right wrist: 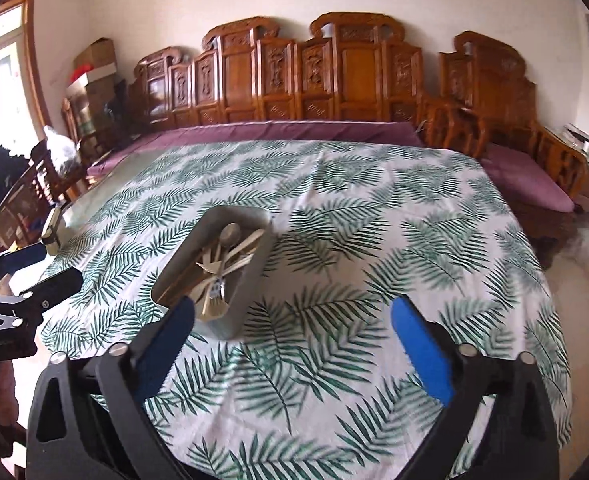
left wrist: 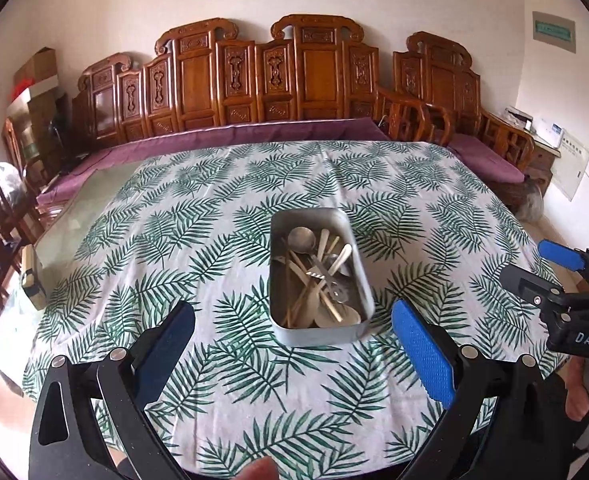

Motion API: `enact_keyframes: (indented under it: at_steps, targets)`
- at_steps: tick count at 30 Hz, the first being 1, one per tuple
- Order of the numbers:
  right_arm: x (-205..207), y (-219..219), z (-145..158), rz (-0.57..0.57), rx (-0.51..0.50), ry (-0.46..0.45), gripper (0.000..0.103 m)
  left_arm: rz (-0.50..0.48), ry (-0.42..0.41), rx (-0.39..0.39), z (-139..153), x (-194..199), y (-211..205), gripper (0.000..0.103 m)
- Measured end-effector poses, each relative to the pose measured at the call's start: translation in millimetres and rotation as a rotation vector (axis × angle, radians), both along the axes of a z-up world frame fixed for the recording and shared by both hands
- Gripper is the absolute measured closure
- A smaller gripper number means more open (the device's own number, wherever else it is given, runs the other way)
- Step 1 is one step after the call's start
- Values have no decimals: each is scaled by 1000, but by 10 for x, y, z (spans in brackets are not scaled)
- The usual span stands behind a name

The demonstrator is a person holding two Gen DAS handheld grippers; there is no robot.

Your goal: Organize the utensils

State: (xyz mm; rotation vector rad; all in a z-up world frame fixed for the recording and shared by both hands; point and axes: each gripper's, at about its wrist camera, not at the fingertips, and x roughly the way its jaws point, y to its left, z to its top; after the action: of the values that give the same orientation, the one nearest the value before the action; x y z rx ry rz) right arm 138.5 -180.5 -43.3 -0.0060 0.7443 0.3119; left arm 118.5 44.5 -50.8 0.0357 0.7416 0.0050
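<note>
A grey metal tin (left wrist: 284, 334) stands on the table near its front edge, holding several spoons, forks and chopsticks (left wrist: 320, 276). My left gripper (left wrist: 294, 320) is open and empty, raised above the table with the tin between and beyond its fingers. In the right wrist view the tin (right wrist: 250, 280) sits ahead to the left with the utensils (right wrist: 224, 264) inside. My right gripper (right wrist: 294, 320) is open and empty above the cloth, right of the tin. It also shows in the left wrist view (left wrist: 534, 268) at the right edge.
The table wears a white cloth with green leaf print (left wrist: 198, 208); bare glass (left wrist: 82, 212) shows at its far left. A carved wooden bench with purple cushions (left wrist: 254, 132) runs behind it. Wooden chairs (right wrist: 26, 200) stand at the left.
</note>
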Motion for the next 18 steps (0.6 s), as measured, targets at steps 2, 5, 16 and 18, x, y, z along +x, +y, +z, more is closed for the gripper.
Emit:
enact_keyframes:
  at_steps: [2,5,16,18]
  targets:
    - [-117,-87,53,-21,-1,-18,3,-10,-24,9,61,-86,-91,8]
    - [-287,-211,191,-39,15,-55,3,-28,-61,-7,190,-225,-198,8]
    - [-845,-444,795,-85,34,-225,3,-32,-178,-17,705,-698,-407,8]
    - [-917,-459,850,-89,40,-241,3,-31,-195,-18,766,-756,-427,8]
